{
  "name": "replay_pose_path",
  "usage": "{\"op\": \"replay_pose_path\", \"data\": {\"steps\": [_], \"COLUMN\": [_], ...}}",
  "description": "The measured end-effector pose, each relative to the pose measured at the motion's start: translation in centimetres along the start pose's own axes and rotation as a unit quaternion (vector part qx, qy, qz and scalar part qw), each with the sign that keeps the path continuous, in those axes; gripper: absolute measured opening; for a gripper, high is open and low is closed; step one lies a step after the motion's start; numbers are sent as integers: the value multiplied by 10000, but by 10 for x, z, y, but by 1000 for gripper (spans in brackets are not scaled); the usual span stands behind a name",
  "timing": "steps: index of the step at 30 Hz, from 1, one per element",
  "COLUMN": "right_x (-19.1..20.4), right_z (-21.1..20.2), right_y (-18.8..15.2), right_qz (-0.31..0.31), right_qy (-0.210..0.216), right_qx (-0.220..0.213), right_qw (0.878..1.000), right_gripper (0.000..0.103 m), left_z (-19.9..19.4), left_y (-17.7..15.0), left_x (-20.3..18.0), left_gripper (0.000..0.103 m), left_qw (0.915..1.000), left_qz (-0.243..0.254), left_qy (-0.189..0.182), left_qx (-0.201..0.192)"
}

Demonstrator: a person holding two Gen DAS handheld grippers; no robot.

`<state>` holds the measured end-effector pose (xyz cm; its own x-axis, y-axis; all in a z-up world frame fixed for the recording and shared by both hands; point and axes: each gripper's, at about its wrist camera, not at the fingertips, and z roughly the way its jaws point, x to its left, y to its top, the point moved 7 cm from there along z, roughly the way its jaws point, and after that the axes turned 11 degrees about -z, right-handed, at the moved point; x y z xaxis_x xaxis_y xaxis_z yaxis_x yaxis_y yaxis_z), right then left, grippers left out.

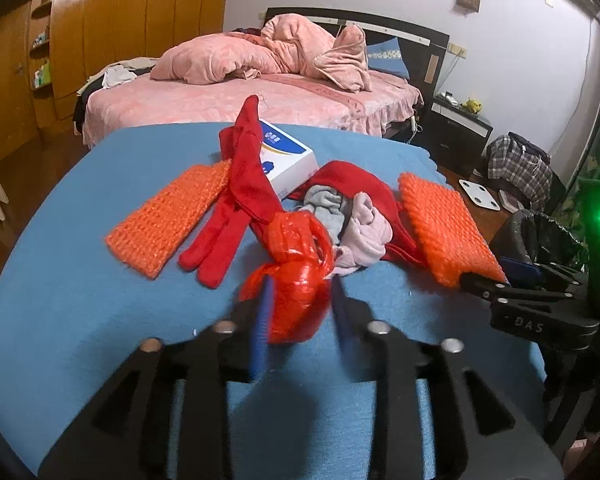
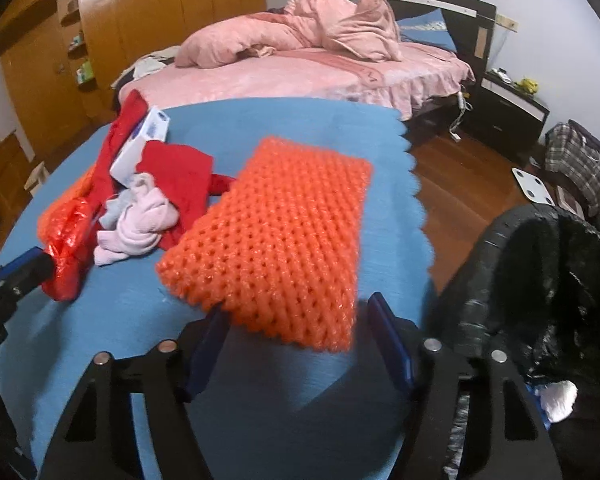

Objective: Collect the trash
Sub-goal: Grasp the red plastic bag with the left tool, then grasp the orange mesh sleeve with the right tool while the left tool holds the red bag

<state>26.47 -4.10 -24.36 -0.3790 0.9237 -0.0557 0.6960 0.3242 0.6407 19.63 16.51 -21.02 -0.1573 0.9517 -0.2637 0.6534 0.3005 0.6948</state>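
On the blue-cloth-covered surface (image 2: 260, 128) the right hand-held gripper (image 2: 296, 332) faces an orange netted foam sleeve (image 2: 276, 252), a flat oblong of mesh packing. The sleeve's near end juts between the two blue pads, and its long axis runs away from the gripper toward the far edge of the surface, slightly to the left. The jaws stand wide; the left pad sits at the sleeve's edge and the right pad shows a gap, so I see no grip on it yet. A black-lined trash bin (image 2: 540, 264) stands just off the surface's right edge, closest to this hand, so the sleeve looks like its job.

The left hand-held gripper (image 1: 298, 320) sits near the front edge with a knotted red plastic bag (image 1: 296, 276) between its part-open, blurred pads; I judge it loose, not pinched. Behind it lie a heap of red cloth, grey and pale pink socks (image 1: 352, 220), a white and blue box (image 1: 288, 158) and a second orange netted sleeve (image 1: 168, 216) toward the left edge.
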Motion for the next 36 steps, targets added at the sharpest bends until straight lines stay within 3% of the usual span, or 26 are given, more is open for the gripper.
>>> {"op": "replay_pose_path", "data": {"steps": [4, 7, 12, 19, 22, 24, 26, 27, 30, 31, 36], "right_x": [3, 7, 0, -5, -2, 4, 10, 12, 17, 17, 11], "right_z": [-12, -18, -16, 23, 28, 28, 26, 25, 18, 15, 3], "right_y": [4, 10, 24, 26, 23, 22, 21, 21, 23, 24, 27], "right_qz": [70, 151, 456, 530, 462, 342, 251, 219, 142, 163, 290], "right_qy": [199, 408, 400, -3, -63, -17, 101, 132, 207, 262, 535], "right_qx": [-147, -262, -376, 105, 96, 21, -96, -125, -320, -376, -523], "right_qw": [9997, 9987, 9975, 9985, 9989, 9994, 9996, 9996, 9992, 9988, 9968], "right_gripper": [73, 78, 81, 81, 81, 72, 53, 49, 28, 14, 13], "left_z": [5, 9, 17, 24, 25, 25, 25, 25, 25, 24, 19], "left_y": [0, 1, 0, 1, 1, 1, 1, 1, 2, 2, 5], "left_x": [1, 0, 2, 4, 4, 4, 3, 4, 6, 7, 7], "left_gripper": [49, 51, 38, 37, 38, 37, 36, 30, 26, 24, 22], "left_qw": [10000, 9999, 9998, 9997, 9997, 9997, 9997, 9997, 9998, 9998, 9999], "left_qz": [15, 75, 147, 100, 95, 98, 104, 100, 43, 27, -2], "left_qy": [67, 81, 50, 103, 143, 139, 144, 150, 127, 113, 83], "left_qx": [17, 30, 114, 186, 192, 195, 188, 181, 165, 159, 84]}}
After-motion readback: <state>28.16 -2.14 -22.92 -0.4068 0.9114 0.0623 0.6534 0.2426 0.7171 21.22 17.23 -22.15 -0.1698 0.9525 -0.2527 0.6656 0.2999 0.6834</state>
